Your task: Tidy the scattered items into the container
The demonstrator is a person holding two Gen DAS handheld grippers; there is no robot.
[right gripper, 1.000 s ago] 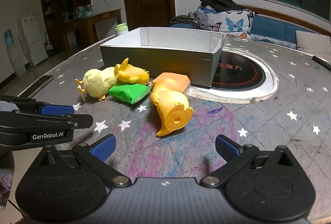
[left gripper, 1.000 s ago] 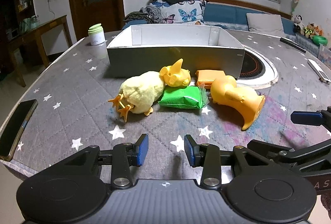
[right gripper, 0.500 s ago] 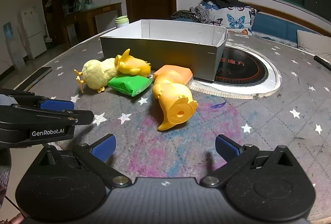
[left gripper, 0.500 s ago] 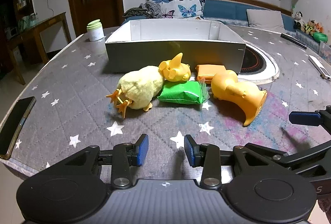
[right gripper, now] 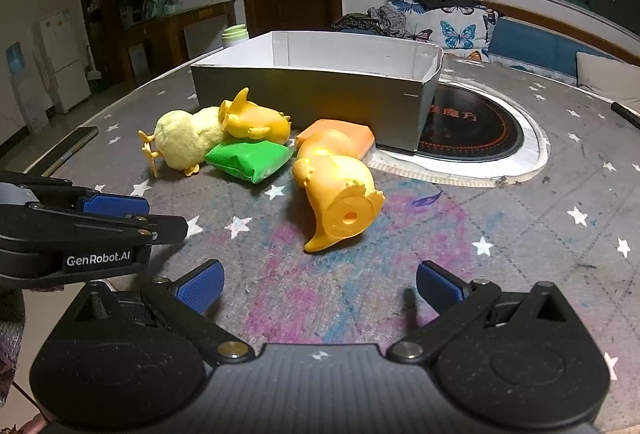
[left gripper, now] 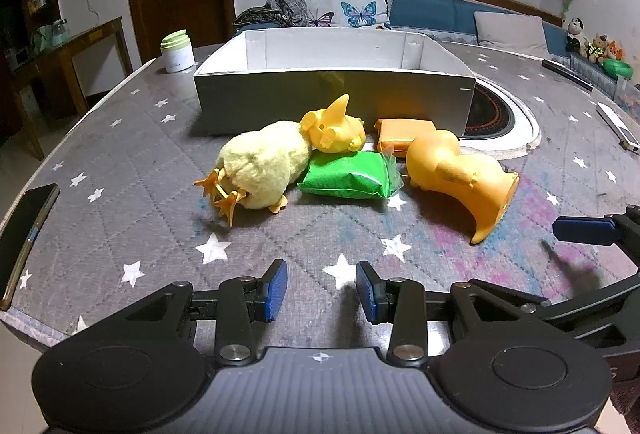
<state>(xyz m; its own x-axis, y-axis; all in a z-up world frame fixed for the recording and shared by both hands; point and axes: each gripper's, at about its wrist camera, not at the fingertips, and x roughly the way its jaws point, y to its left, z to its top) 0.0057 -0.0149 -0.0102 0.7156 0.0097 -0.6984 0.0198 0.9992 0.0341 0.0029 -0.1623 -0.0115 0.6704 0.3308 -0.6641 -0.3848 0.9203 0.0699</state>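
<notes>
Both tools have moved closer to the toys. Our left tool [left gripper: 320, 290] is a little apart, our right tool [right gripper: 318, 288] wide apart, both empty. Mid-frame, the duck [right gripper: 340, 193] lies before the box [right gripper: 312, 89], ready for grabbing.

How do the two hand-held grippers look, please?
Both are matte black plastic with blue ribbed pads. The left hand-held gripper carries white "GenRobot.AI" lettering, legible in the right wrist view. The right hand-held gripper looks dusty, with silver pivot screws. No cables visible.
</notes>
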